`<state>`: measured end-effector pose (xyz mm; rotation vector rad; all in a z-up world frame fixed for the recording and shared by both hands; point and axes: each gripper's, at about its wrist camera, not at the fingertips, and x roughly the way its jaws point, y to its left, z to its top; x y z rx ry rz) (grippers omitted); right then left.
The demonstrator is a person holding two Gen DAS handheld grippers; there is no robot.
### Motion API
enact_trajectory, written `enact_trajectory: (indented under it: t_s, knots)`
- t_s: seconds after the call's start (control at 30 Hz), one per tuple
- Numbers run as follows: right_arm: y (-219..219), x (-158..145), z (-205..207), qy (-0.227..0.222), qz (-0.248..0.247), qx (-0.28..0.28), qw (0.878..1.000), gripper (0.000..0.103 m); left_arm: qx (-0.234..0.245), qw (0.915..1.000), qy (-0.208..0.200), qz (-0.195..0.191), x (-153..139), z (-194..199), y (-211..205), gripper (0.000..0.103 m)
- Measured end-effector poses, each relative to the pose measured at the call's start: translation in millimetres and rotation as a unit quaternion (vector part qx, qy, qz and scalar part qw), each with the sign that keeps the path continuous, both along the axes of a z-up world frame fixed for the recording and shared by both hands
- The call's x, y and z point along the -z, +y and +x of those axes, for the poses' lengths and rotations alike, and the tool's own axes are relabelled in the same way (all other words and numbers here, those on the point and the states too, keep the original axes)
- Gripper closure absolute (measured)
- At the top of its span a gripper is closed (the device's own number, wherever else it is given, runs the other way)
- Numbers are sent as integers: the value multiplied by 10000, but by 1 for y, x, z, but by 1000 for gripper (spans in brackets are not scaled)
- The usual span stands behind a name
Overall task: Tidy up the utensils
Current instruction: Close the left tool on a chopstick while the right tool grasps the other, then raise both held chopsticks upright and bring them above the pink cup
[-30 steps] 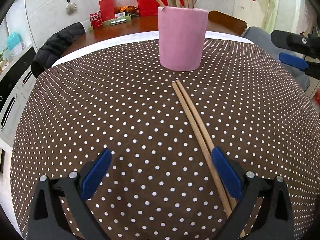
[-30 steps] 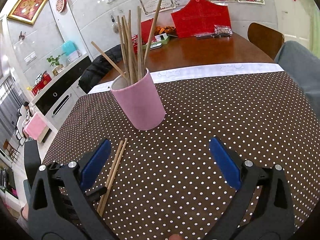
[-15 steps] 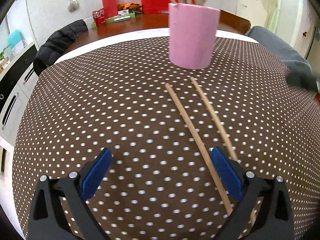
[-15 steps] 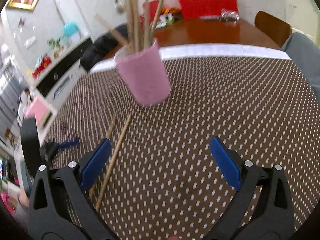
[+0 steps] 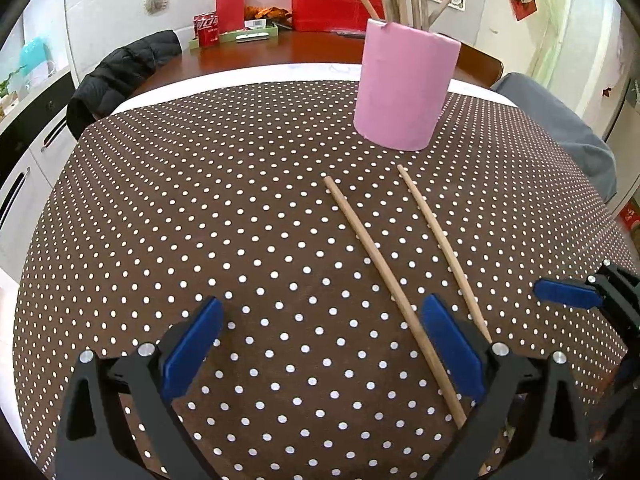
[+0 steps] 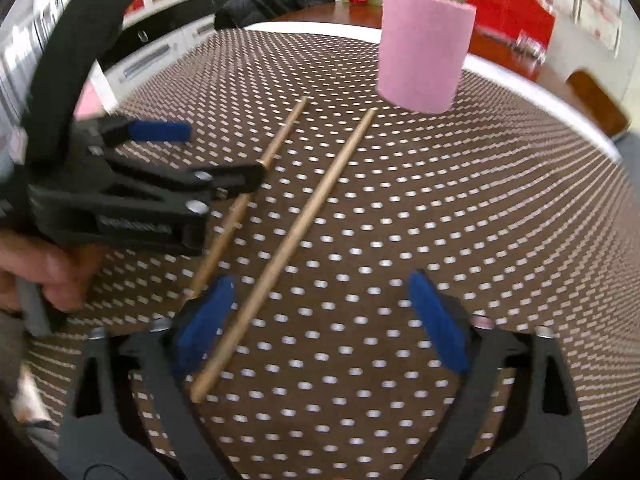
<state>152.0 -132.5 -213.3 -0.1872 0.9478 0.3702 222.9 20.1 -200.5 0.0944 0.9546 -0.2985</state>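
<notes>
Two wooden chopsticks lie apart on the dotted brown tablecloth: the left chopstick [image 5: 384,276] [image 6: 276,152] and the right chopstick [image 5: 440,248] [image 6: 296,232]. Behind them stands a pink cup [image 5: 404,88] [image 6: 424,48] holding several chopsticks. My left gripper [image 5: 320,340] is open and empty, low over the cloth, its right finger between the two chopsticks' near ends. My right gripper [image 6: 320,320] is open and empty, with the right chopstick's near end just inside its left finger. The left gripper also shows in the right wrist view [image 6: 168,160].
A black jacket [image 5: 124,68] hangs on a chair at the far left. Red boxes and a can [image 5: 208,28] sit on the bare wooden table behind the cloth. A grey cushioned seat [image 5: 560,132] is at the right edge.
The two chopsticks, first side by side, now lie spread apart. My right gripper has swung left and down to the chopsticks' near ends, beside the left gripper.
</notes>
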Motion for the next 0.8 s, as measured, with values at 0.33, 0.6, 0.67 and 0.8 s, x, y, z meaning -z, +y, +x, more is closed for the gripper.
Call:
enact_trajectory:
  t_s: [0.33, 0.6, 0.67, 0.8]
  knots:
    - [-39, -6, 17, 73, -101, 102, 9999, 47, 337, 9989, -144, 281, 0, -12, -29, 36]
    - [-18, -8, 64, 313, 96, -185, 9993, 47, 530, 9981, 29, 317, -4, 9, -38, 68]
    - [-11, -7, 68, 303, -31, -243, 9992, 53, 593, 9975, 34, 380, -4, 11, -41, 68]
    - [1, -8, 70, 255, -320, -332, 9986, 84, 752, 9966, 100, 312, -6, 15, -44, 87]
